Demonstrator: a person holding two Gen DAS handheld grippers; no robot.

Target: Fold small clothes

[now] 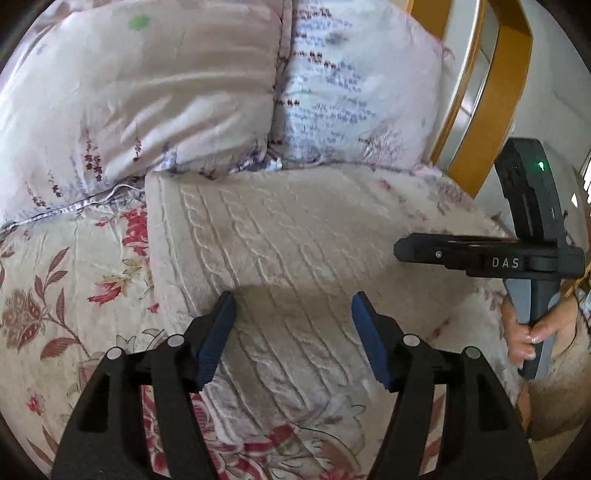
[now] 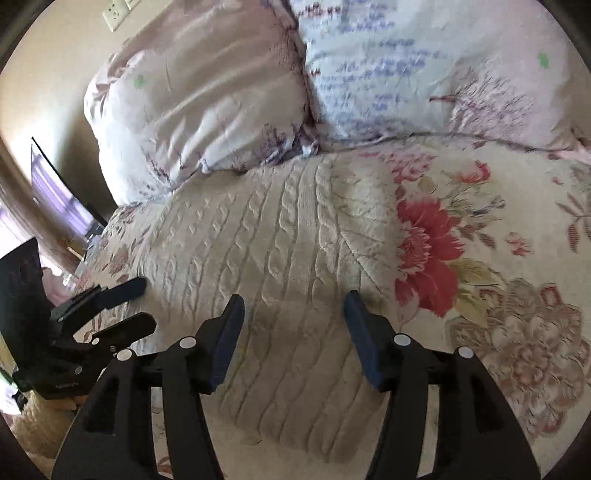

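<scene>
**A:** Where the two cameras look down along their tools, what lies in front of them?

**B:** A cream cable-knit sweater (image 1: pixel 280 236) lies folded into a neat rectangle on a bed, over a bedspread (image 1: pixel 48 288) printed with red and brown flowers. Its far edge sits just beside two pale floral pillows (image 1: pixel 155 96) at the head of the bed.

**A:** And the tools themselves?

**B:** The left gripper (image 1: pixel 293 306) hovers over the near part of the sweater, its jaws spread apart with nothing between them but the knit below. No fabric is pinched.

**A:** The other one?

**B:** The right gripper (image 2: pixel 293 304) hangs over the same sweater, nearer its right side, beside a large red flower on the bedspread. Its jaws also stand apart and hold nothing. In the left camera's view it shows from the side, at the sweater's right edge, with a hand (image 1: pixel 528 328) wrapped around its handle.

**A:** Anything around the bed?

**B:** A yellow wooden frame (image 1: pixel 491 85) stands past the pillows, and a wall socket (image 2: pixel 116 13) sits on the beige wall.
</scene>
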